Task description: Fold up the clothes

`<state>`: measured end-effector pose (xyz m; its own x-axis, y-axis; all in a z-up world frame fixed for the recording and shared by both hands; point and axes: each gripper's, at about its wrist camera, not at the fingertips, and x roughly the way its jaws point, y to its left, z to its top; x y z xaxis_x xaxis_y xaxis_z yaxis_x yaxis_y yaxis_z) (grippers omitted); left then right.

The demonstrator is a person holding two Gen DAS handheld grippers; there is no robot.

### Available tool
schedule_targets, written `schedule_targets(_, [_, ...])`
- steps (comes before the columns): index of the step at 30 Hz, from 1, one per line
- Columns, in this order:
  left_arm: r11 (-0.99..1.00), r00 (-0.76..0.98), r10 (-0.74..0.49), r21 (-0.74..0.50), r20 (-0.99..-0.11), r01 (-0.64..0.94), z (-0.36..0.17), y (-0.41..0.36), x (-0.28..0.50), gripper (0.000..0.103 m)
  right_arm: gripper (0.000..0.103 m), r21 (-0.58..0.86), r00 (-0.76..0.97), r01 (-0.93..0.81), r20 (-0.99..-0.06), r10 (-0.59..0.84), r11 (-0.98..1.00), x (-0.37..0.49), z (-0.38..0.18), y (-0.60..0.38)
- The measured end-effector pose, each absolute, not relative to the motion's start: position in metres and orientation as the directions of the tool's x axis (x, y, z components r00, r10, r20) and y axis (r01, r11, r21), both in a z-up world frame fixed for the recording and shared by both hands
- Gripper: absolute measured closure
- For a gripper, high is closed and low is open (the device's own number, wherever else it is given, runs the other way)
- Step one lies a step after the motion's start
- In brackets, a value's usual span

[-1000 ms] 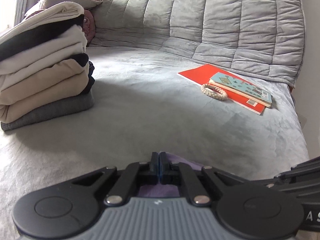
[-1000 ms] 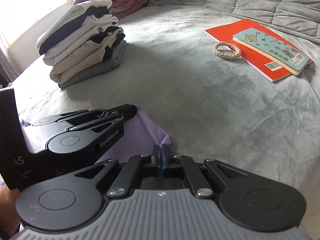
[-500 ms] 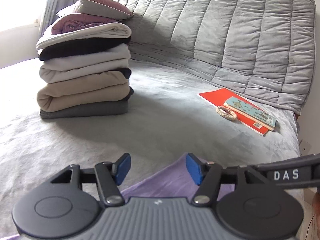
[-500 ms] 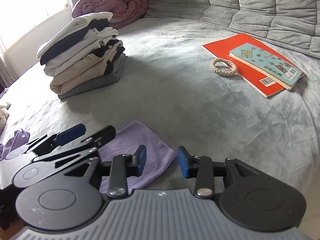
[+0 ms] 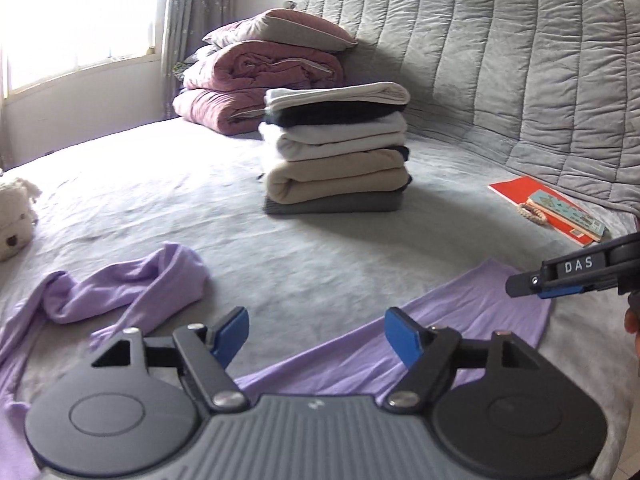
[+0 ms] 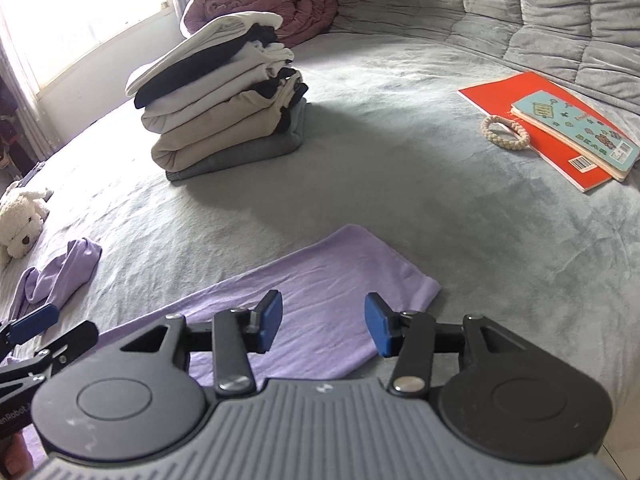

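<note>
A lilac garment [image 5: 460, 328] lies on the grey bed, its folded body flat in front of both grippers [image 6: 328, 276]. Its sleeve [image 5: 132, 288] lies bunched to the left, and shows in the right wrist view [image 6: 60, 276] too. My left gripper [image 5: 316, 334] is open and empty, above the garment's near edge. My right gripper [image 6: 322, 322] is open and empty, just above the folded part. The right gripper's tip [image 5: 560, 280] shows at the right of the left wrist view. A stack of folded clothes [image 5: 336, 148] stands further back [image 6: 224, 100].
A red book [image 6: 536, 120] with a teal booklet [image 6: 576, 132] and a braided ring [image 6: 506, 132] lies at the right. A plush dog [image 6: 22, 224] sits at the left. Rolled pink bedding [image 5: 260, 80] lies behind the stack. A quilted grey headboard [image 5: 520, 60] curves around the back.
Both grippers were shut on the lilac garment a second ago. They have opened, let it go and pulled back and up; the garment now lies flat.
</note>
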<state>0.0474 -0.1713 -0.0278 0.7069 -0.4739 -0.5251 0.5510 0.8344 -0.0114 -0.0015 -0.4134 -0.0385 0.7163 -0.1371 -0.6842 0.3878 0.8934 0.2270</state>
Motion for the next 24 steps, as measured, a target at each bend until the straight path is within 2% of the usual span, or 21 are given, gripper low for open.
schedule_targets(8, [0.925, 0.802, -0.275, 0.080, -0.530, 0.370, -0.010, -0.091, 0.047, 0.027, 0.051, 0.189, 0.724, 0.314, -0.681, -0.106, 0.931, 0.012, -0.040, -0.375])
schedule_targets(12, [0.949, 0.820, -0.217, 0.081, -0.529, 0.304, -0.010, -0.061, 0.053, 0.027, 0.051, 0.162, 0.722, 0.276, -0.686, -0.093, 0.948, 0.019, -0.044, -0.355])
schedule_targets(20, [0.963, 0.787, -0.200, 0.033, -0.584, 0.269, -0.030, -0.025, 0.077, 0.029, 0.051, 0.146, 0.759, 0.137, -0.651, -0.009, 0.980, 0.039, -0.044, -0.316])
schedule_targets(22, [0.962, 0.778, -0.215, 0.010, -0.590, 0.274, -0.038, -0.017, 0.081, 0.039, 0.051, 0.151, 0.768, 0.094, -0.640, 0.025, 0.984, 0.046, -0.045, -0.305])
schedule_targets(24, [0.958, 0.761, -0.250, -0.037, -0.599, 0.286, -0.046, -0.008, 0.083, 0.056, 0.051, 0.169, 0.773, 0.044, -0.630, 0.073, 0.985, 0.052, -0.045, -0.291])
